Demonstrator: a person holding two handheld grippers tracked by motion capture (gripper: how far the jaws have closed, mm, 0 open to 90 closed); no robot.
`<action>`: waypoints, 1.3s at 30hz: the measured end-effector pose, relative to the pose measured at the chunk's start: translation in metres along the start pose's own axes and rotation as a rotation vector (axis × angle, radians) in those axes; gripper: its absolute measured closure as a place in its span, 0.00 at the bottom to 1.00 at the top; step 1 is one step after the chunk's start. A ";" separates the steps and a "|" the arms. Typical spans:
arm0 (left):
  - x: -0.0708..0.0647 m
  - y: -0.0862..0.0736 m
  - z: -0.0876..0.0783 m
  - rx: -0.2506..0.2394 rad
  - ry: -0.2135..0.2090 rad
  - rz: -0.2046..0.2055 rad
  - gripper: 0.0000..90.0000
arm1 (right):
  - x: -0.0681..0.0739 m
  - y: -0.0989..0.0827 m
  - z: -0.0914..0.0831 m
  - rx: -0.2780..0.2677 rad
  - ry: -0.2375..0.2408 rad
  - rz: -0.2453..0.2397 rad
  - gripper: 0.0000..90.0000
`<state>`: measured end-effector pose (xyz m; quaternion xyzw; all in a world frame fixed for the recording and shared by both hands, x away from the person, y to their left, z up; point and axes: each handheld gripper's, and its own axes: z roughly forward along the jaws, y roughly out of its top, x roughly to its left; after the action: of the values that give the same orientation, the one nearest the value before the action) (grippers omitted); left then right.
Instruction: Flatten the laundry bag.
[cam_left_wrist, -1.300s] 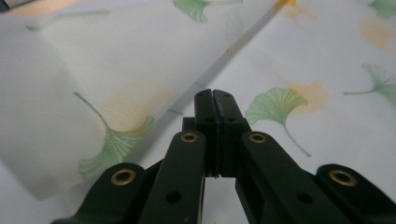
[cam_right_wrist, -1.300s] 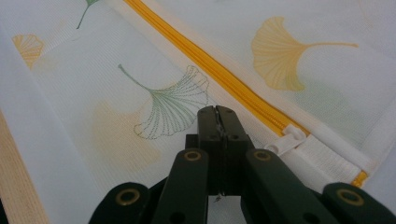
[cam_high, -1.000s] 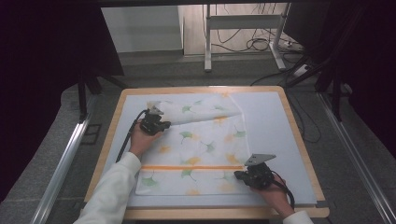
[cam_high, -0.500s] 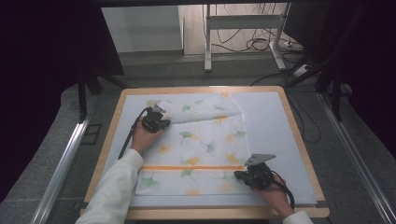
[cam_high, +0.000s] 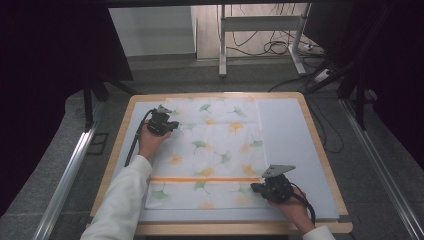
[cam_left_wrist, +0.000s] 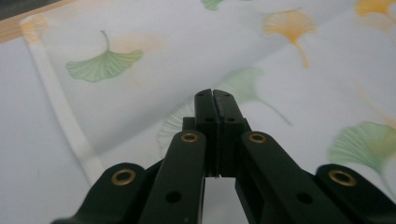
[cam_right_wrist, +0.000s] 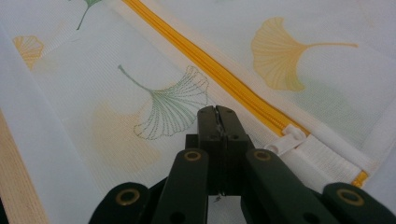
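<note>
Now, at the table: a person works a leaf-printed mesh bag (cam_high: 212, 152) with two hand-held grippers.
Bag: spread flat across the middle of the frame on a pale blue mat (cam_high: 292, 145), its orange zipper (cam_high: 205, 179) running level across the lower part.
Left gripper (cam_high: 161, 122): upper left of the frame, at the bag's far-left corner; in the left gripper view its jaws are pressed together, and whether any cloth is caught between them cannot be told.
Right gripper (cam_high: 272, 188): lower right of the frame, by the zipper's end; in the right gripper view its jaws stand closed just beside the white zipper pull (cam_right_wrist: 286, 138), gripping nothing visible.
Risk: thin mesh could bunch or slide on the smooth mat if one hand drags while the other fails to anchor; closed tips could snag the weave or miss the small pull.
Surface: wooden-edged table (cam_high: 240, 229).
Room: dim, with grey floor, metal rails (cam_high: 67, 175), loose cables (cam_high: 275, 47) beyond.
</note>
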<state>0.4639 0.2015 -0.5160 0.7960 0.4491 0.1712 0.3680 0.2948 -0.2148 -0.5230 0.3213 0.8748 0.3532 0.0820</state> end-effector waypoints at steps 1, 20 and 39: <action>-0.003 -0.002 -0.003 -0.006 -0.009 0.000 1.00 | 0.000 0.000 0.000 -0.001 -0.003 0.000 0.99; -0.076 -0.043 -0.079 -0.132 -0.109 0.056 1.00 | 0.001 0.000 -0.001 0.003 -0.011 0.007 0.99; -0.123 -0.069 -0.096 -0.151 -0.108 0.083 0.87 | -0.002 0.001 -0.010 -0.033 -0.002 0.019 0.99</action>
<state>0.2986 0.1624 -0.4956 0.7919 0.3810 0.1763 0.4435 0.2929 -0.2212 -0.5153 0.3286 0.8656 0.3682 0.0849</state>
